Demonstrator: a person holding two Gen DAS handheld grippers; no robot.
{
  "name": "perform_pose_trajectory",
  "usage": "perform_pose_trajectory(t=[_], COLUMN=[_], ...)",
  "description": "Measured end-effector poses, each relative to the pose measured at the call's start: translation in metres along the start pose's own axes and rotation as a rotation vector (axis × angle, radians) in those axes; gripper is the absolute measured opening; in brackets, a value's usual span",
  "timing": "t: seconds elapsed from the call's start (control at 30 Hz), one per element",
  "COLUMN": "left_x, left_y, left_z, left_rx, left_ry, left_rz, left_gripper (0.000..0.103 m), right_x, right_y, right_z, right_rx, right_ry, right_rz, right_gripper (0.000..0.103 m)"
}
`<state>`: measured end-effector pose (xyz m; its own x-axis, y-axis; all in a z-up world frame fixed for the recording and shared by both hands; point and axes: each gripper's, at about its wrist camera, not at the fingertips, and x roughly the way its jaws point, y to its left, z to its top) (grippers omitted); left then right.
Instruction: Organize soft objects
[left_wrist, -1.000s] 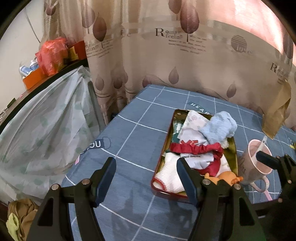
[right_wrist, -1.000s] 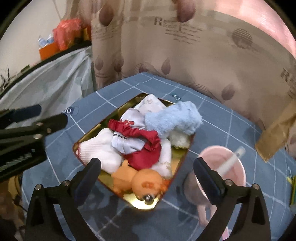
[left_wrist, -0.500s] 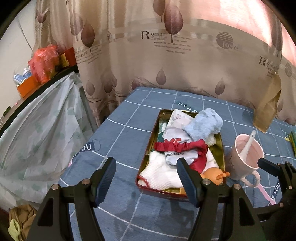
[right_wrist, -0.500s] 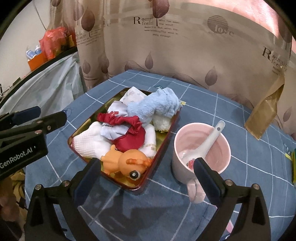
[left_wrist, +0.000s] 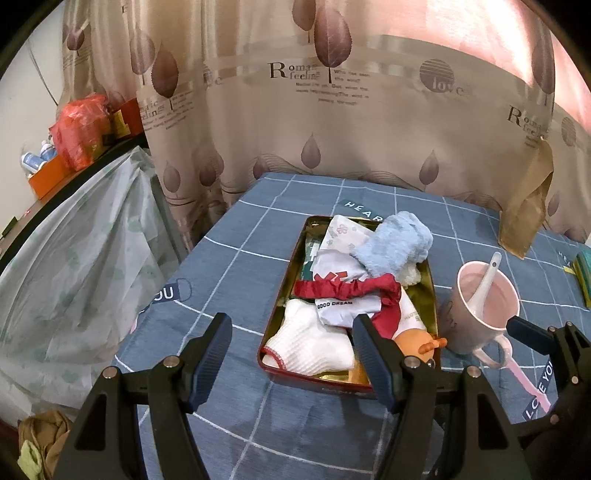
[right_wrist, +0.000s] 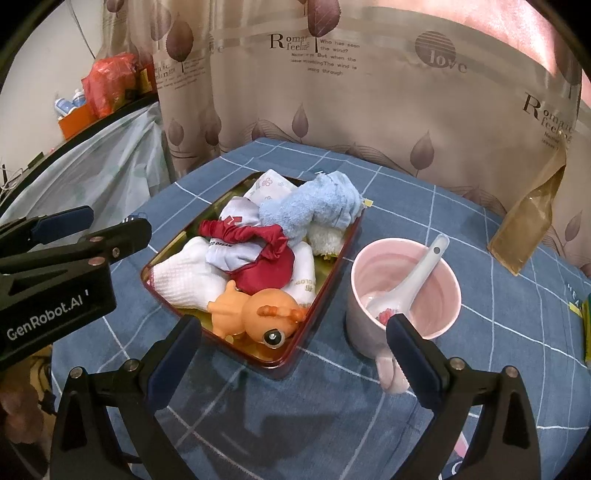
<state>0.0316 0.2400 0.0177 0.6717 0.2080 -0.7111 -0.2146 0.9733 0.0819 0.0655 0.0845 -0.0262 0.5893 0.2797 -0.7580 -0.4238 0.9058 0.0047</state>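
Note:
A red-rimmed gold tray (left_wrist: 280, 295) (right_wrist: 325, 280) on the blue checked tablecloth holds a pile of soft things: a blue fluffy towel (left_wrist: 393, 243) (right_wrist: 314, 206), a red scrunchie (left_wrist: 347, 288) (right_wrist: 255, 236), a white sock (left_wrist: 314, 343) (right_wrist: 184, 273), white printed cloths (left_wrist: 343, 230) and an orange rubber toy (right_wrist: 258, 310). My left gripper (left_wrist: 291, 350) is open and empty, above the tray's near left end. My right gripper (right_wrist: 295, 347) is open and empty, above the tray's near corner and the cup.
A pink cup (left_wrist: 484, 306) (right_wrist: 406, 291) with a white spoon stands right of the tray. A brown paper bag (left_wrist: 528, 206) leans on the curtain at the back right. A plastic-covered piece of furniture (left_wrist: 74, 258) stands left of the table.
Both grippers have pulled back and up from the tray, so it looks smaller and further off. The cup has come fully into both views. Both stay open.

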Motion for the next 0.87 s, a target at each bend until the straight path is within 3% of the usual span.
perform_pose_trajectory(t=[0.87], left_x=[-0.0020], left_y=[-0.0075], left_z=[-0.0016], left_rx=[0.018], left_ry=[-0.005], left_rz=[-0.014], left_gripper=[0.070], right_x=[-0.0021], right_y=[0.0001], right_z=[-0.0060], right_rx=[0.002], right_ry=[0.001], right_rz=[0.005], right_gripper=[0.099])
